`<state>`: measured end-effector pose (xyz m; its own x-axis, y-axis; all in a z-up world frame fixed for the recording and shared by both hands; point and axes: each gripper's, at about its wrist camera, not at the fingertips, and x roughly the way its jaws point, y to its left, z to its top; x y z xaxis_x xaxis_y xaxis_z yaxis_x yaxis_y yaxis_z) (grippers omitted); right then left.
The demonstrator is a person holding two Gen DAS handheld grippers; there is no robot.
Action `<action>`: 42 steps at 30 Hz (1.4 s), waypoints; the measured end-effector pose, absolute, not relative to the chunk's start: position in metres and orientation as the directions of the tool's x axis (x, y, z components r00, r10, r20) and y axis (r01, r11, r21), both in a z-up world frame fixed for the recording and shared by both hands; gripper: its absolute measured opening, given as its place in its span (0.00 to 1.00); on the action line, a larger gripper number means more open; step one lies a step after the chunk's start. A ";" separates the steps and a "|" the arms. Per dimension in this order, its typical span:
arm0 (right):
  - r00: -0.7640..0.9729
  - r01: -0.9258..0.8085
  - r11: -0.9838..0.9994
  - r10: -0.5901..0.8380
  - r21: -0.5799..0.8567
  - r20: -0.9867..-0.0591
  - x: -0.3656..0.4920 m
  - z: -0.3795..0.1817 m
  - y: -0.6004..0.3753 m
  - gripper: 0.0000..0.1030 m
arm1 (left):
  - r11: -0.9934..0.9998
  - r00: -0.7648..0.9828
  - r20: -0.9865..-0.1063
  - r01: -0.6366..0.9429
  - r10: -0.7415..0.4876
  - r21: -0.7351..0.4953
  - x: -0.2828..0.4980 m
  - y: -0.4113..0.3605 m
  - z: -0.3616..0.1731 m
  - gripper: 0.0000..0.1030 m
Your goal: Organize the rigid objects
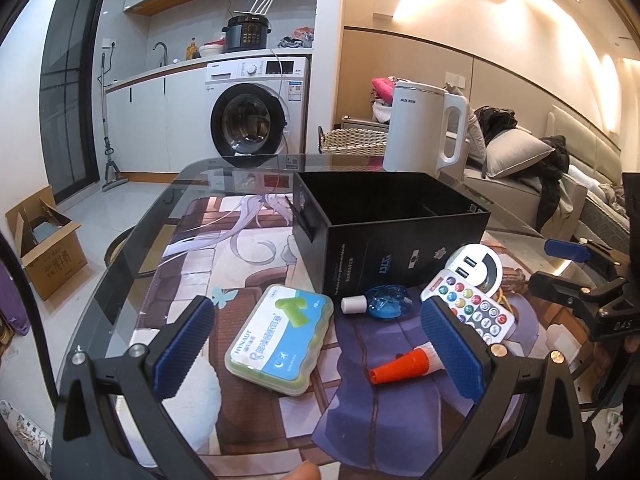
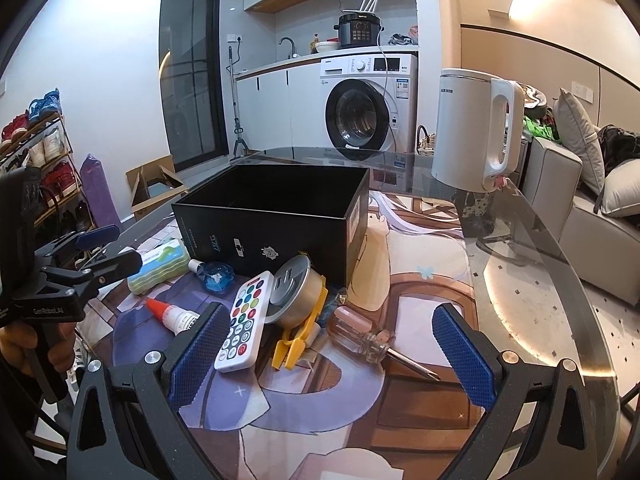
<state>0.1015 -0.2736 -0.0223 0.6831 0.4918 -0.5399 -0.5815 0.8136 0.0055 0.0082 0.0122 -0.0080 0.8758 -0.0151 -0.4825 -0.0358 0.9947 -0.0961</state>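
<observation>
An open black box (image 1: 384, 224) (image 2: 280, 220) stands on the printed mat. In front of it lie a green earplug case (image 1: 280, 338) (image 2: 160, 266), a blue bottle with a white cap (image 1: 380, 302) (image 2: 214, 274), a white remote (image 1: 472, 306) (image 2: 242, 322), a round USB hub (image 1: 478, 266) (image 2: 294, 294), an orange-capped glue tube (image 1: 404, 366) (image 2: 172, 314), a yellow clip (image 2: 300, 334) and a screwdriver (image 2: 372, 340). My left gripper (image 1: 320, 354) is open above the case and tube. My right gripper (image 2: 330, 354) is open over the clip and screwdriver.
A white kettle (image 1: 424, 132) (image 2: 476, 136) stands behind the box on the glass table (image 2: 532, 280). A washing machine (image 1: 256, 108), a cardboard box (image 1: 44, 244) on the floor and a sofa (image 1: 560, 184) lie beyond the table.
</observation>
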 end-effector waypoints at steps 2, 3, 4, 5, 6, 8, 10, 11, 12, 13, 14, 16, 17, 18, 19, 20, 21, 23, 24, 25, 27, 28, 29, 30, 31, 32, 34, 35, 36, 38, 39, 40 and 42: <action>0.683 -0.578 0.816 0.488 0.005 -0.543 0.102 -0.023 -0.274 1.00 | 0.996 0.875 -0.484 -0.040 -0.007 -0.085 0.009 0.012 -0.008 1.00; 0.683 -0.577 0.816 0.486 0.005 -0.545 0.103 -0.023 -0.275 1.00 | 0.996 0.874 -0.486 -0.041 -0.004 -0.082 0.009 0.012 -0.008 1.00; 0.685 -0.575 0.818 0.484 0.003 -0.545 0.103 -0.022 -0.275 1.00 | 0.996 0.873 -0.488 -0.043 -0.002 -0.080 0.009 0.012 -0.008 1.00; 0.686 -0.572 0.820 0.480 0.001 -0.547 0.104 -0.022 -0.275 1.00 | 0.996 0.871 -0.490 -0.046 0.001 -0.079 0.009 0.012 -0.008 1.00; 0.688 -0.568 0.823 0.474 0.000 -0.549 0.105 -0.022 -0.275 1.00 | 0.996 0.869 -0.494 -0.048 0.004 -0.077 0.010 0.012 -0.009 1.00; 0.692 -0.560 0.829 0.469 0.002 -0.549 0.106 -0.022 -0.277 1.00 | 0.996 0.867 -0.498 -0.053 0.009 -0.075 0.011 0.013 -0.010 1.00; 0.693 -0.553 0.833 0.462 0.003 -0.554 0.107 -0.022 -0.279 1.00 | 0.995 0.866 -0.499 -0.053 0.006 -0.080 0.012 0.014 -0.010 1.00; 0.696 -0.547 0.837 0.456 0.001 -0.555 0.108 -0.022 -0.280 1.00 | 0.995 0.866 -0.500 -0.053 0.005 -0.082 0.012 0.014 -0.010 1.00; 0.697 -0.543 0.840 0.451 0.000 -0.558 0.109 -0.023 -0.280 1.00 | 0.995 0.866 -0.500 -0.053 0.004 -0.084 0.012 0.015 -0.010 1.00; 0.697 -0.536 0.844 0.443 0.000 -0.563 0.111 -0.023 -0.281 1.00 | 0.995 0.867 -0.499 -0.053 0.004 -0.083 0.012 0.016 -0.011 1.00; 0.697 -0.530 0.848 0.435 0.000 -0.570 0.112 -0.024 -0.282 1.00 | 0.995 0.866 -0.500 -0.055 0.007 -0.082 0.013 0.016 -0.011 1.00; 0.696 -0.515 0.857 0.415 -0.004 -0.585 0.115 -0.026 -0.283 1.00 | 0.995 0.863 -0.505 -0.059 0.010 -0.080 0.014 0.018 -0.011 1.00; 0.694 -0.506 0.863 0.404 -0.004 -0.596 0.118 -0.028 -0.284 1.00 | 0.995 0.860 -0.510 -0.063 0.014 -0.079 0.015 0.018 -0.012 1.00; 0.690 -0.498 0.867 0.394 -0.004 -0.607 0.120 -0.029 -0.285 1.00 | 0.995 0.858 -0.514 -0.064 0.014 -0.079 0.016 0.019 -0.013 1.00; 0.685 -0.490 0.872 0.383 -0.004 -0.620 0.122 -0.032 -0.285 1.00 | 0.995 0.855 -0.518 -0.065 0.016 -0.077 0.017 0.020 -0.013 1.00; 0.681 -0.480 0.877 0.370 -0.004 -0.632 0.125 -0.034 -0.287 1.00 | 0.995 0.854 -0.520 -0.067 0.018 -0.074 0.017 0.021 -0.014 1.00; 0.676 -0.472 0.881 0.361 -0.001 -0.642 0.128 -0.035 -0.288 1.00 | 0.995 0.851 -0.524 -0.069 0.022 -0.069 0.017 0.021 -0.014 1.00; 0.667 -0.462 0.887 0.349 0.002 -0.659 0.133 -0.038 -0.291 1.00 | 0.996 0.846 -0.533 -0.069 0.026 -0.061 0.019 0.022 -0.016 1.00; 0.660 -0.455 0.890 0.335 -0.002 -0.672 0.136 -0.040 -0.292 1.00 | 0.996 0.842 -0.538 -0.070 0.030 -0.052 0.019 0.022 -0.017 1.00; 0.656 -0.447 0.894 0.323 -0.007 -0.682 0.139 -0.042 -0.294 1.00 | 0.996 0.839 -0.543 -0.070 0.035 -0.045 0.020 0.022 -0.018 1.00; 0.651 -0.434 0.901 0.303 -0.013 -0.696 0.142 -0.045 -0.299 1.00 | 0.997 0.831 -0.554 -0.070 0.042 -0.030 0.021 0.021 -0.020 1.00; 0.646 -0.429 0.903 0.294 -0.016 -0.705 0.145 -0.047 -0.301 1.00 | 0.997 0.828 -0.559 -0.070 0.043 -0.026 0.022 0.021 -0.022 1.00; 0.641 -0.424 0.905 0.286 -0.019 -0.712 0.147 -0.048 -0.303 1.00 | 0.997 0.825 -0.563 -0.068 0.042 -0.025 0.023 0.021 -0.023 1.00; 0.636 -0.418 0.908 0.275 -0.022 -0.721 0.150 -0.050 -0.305 1.00 | 0.997 0.823 -0.567 -0.067 0.041 -0.025 0.023 0.021 -0.024 1.00; 0.632 -0.413 0.911 0.266 -0.026 -0.728 0.153 -0.051 -0.307 1.00 | 0.998 0.820 -0.570 -0.065 0.039 -0.025 0.024 0.021 -0.025 1.00; 0.632 -0.403 0.915 0.250 -0.035 -0.733 0.155 -0.052 -0.309 1.00 | 0.998 0.819 -0.572 -0.064 0.038 -0.025 0.024 0.021 -0.025 1.00; 0.639 -0.368 0.928 0.205 -0.062 -0.741 0.159 -0.054 -0.313 1.00 | 0.998 0.818 -0.574 -0.062 0.036 -0.026 0.025 0.021 -0.025 1.00; 0.649 -0.341 0.937 0.174 -0.078 -0.740 0.161 -0.055 -0.315 1.00 | 0.998 0.818 -0.574 -0.063 0.037 -0.026 0.025 0.020 -0.025 1.00; 0.656 -0.317 0.944 0.151 -0.089 -0.739 0.164 -0.056 -0.317 1.00 | 0.998 0.817 -0.576 -0.062 0.035 -0.027 0.025 0.020 -0.025 1.00; 0.657 -0.304 0.949 0.147 -0.081 -0.739 0.167 -0.056 -0.321 1.00 | 0.998 0.817 -0.576 -0.061 0.035 -0.027 0.024 0.020 -0.024 1.00; 0.653 -0.316 0.945 0.156 -0.080 -0.741 0.167 -0.056 -0.321 1.00 | 0.998 0.816 -0.576 -0.061 0.034 -0.026 0.024 0.020 -0.024 1.00; 0.648 -0.334 0.939 0.170 -0.077 -0.742 0.167 -0.055 -0.320 1.00 | 0.998 0.816 -0.577 -0.060 0.034 -0.027 0.024 0.020 -0.024 1.00; 0.630 -0.395 0.917 0.225 -0.057 -0.744 0.165 -0.054 -0.317 1.00 | 0.998 0.815 -0.579 -0.059 0.032 -0.028 0.025 0.020 -0.025 1.00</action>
